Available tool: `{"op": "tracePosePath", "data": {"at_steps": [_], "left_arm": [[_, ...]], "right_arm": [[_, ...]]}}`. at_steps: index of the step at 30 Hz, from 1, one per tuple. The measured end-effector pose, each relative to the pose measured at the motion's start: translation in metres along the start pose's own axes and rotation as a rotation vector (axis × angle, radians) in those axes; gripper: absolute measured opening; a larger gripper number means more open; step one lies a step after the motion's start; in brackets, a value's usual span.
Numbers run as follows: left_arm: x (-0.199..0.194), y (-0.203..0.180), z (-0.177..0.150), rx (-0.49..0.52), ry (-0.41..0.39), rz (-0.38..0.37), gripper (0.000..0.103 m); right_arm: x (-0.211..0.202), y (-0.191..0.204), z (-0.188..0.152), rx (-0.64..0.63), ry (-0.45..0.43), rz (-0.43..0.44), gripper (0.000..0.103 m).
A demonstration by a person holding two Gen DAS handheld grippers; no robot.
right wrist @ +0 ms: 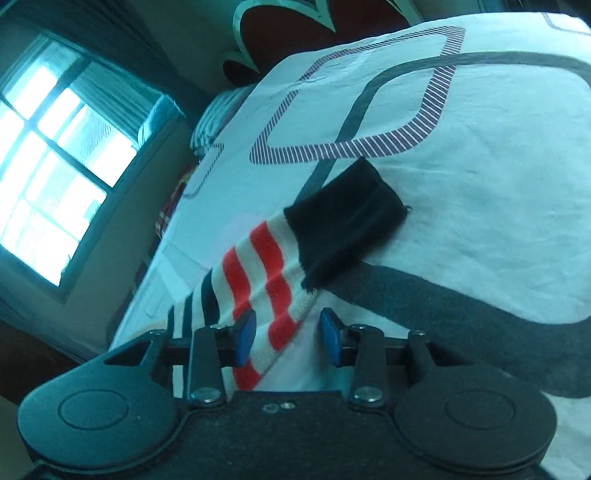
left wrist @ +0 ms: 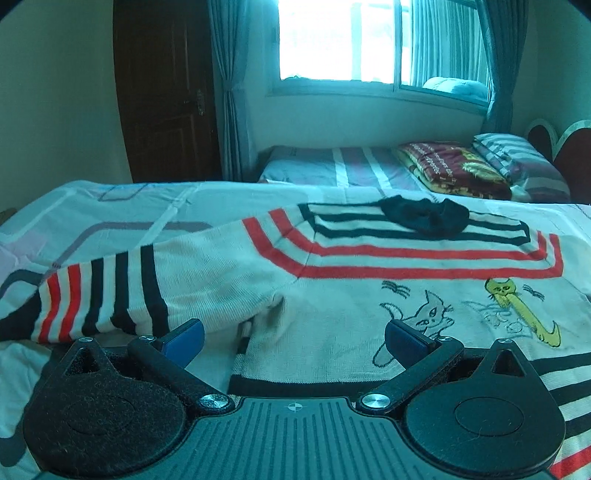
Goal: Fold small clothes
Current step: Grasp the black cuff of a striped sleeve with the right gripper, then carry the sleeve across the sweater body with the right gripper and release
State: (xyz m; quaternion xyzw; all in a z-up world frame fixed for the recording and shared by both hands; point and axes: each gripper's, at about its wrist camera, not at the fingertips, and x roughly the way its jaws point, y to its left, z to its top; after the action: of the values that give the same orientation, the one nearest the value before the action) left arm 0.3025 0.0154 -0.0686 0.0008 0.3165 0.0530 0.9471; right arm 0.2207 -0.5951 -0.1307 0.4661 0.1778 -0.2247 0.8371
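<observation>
On bed (left wrist: 92, 206), white cover w/ grey and striped loop pattern: small knit sweater (left wrist: 332, 295) spread flat, cream w/ red and black stripes around the yoke, cat drawings on the chest, black collar (left wrist: 424, 216) bunched at far end. L sleeve (left wrist: 122, 295) runs out to the left, striped red/black near its end. L gripper (left wrist: 293, 338) sits low over the hem/underarm area, jaws wide apart, blue pads (left wrist: 184, 339) clear of fabric, nothing clamped. R gripper (right wrist: 287, 338) is over the other sleeve (right wrist: 266, 295): striped part lies between its blue pads (right wrist: 245, 338), black cuff (right wrist: 343, 225) beyond the tips, resting on the cover. R jaws part-way in, visible gap on the right pad side, left pad at or just beside the knit; contact there unclear, not clamped as far as I can see. R view is rolled, so bed looks tilted. Bkgd: window (left wrist: 340, 40) w/ curtains, dark wood door (left wrist: 166, 92), second bed (left wrist: 351, 166) w/ folded blanket (left wrist: 454, 166) and striped pillow (left wrist: 517, 162), headboard (right wrist: 295, 22) past the cover's far edge.
</observation>
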Motion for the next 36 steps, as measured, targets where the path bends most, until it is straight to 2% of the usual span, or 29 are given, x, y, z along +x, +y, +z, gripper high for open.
{"op": "tracePosePath", "data": {"at_steps": [2, 6, 8, 13, 16, 18, 21, 26, 31, 36], "left_arm": [[0.004, 0.002, -0.001, -0.008, 0.009, 0.006, 0.103], [0.007, 0.005, -0.004, -0.015, 0.017, 0.012, 0.103], [0.006, 0.007, -0.005, -0.016, 0.014, 0.018, 0.103], [0.003, 0.023, -0.001, -0.026, 0.01, 0.048, 0.103], [0.005, 0.035, 0.0, -0.024, 0.033, 0.063, 0.103], [0.006, 0.041, -0.001, -0.012, 0.053, 0.069, 0.103], [0.005, 0.049, -0.005, -0.006, 0.068, 0.081, 0.103], [-0.002, 0.063, -0.01, -0.027, 0.077, 0.093, 0.103], [-0.011, 0.077, -0.012, -0.03, 0.083, 0.11, 0.103], [-0.014, 0.086, -0.011, -0.047, 0.071, 0.094, 0.103]], "right_arm": [[0.004, -0.001, 0.003, 0.006, -0.007, 0.003, 0.034], [0.014, -0.002, 0.012, 0.003, -0.012, -0.023, 0.012], [0.015, -0.001, 0.017, -0.019, -0.017, -0.026, 0.009], [0.005, 0.041, 0.011, -0.251, -0.102, -0.054, 0.008], [-0.004, 0.087, -0.006, -0.445, -0.144, -0.02, 0.008], [-0.008, 0.124, -0.027, -0.564, -0.151, 0.042, 0.008], [-0.007, 0.181, -0.073, -0.701, -0.1, 0.161, 0.008], [0.012, 0.252, -0.162, -0.782, 0.09, 0.338, 0.008], [0.036, 0.285, -0.242, -0.856, 0.257, 0.406, 0.008], [0.032, 0.297, -0.293, -0.928, 0.331, 0.438, 0.008]]}}
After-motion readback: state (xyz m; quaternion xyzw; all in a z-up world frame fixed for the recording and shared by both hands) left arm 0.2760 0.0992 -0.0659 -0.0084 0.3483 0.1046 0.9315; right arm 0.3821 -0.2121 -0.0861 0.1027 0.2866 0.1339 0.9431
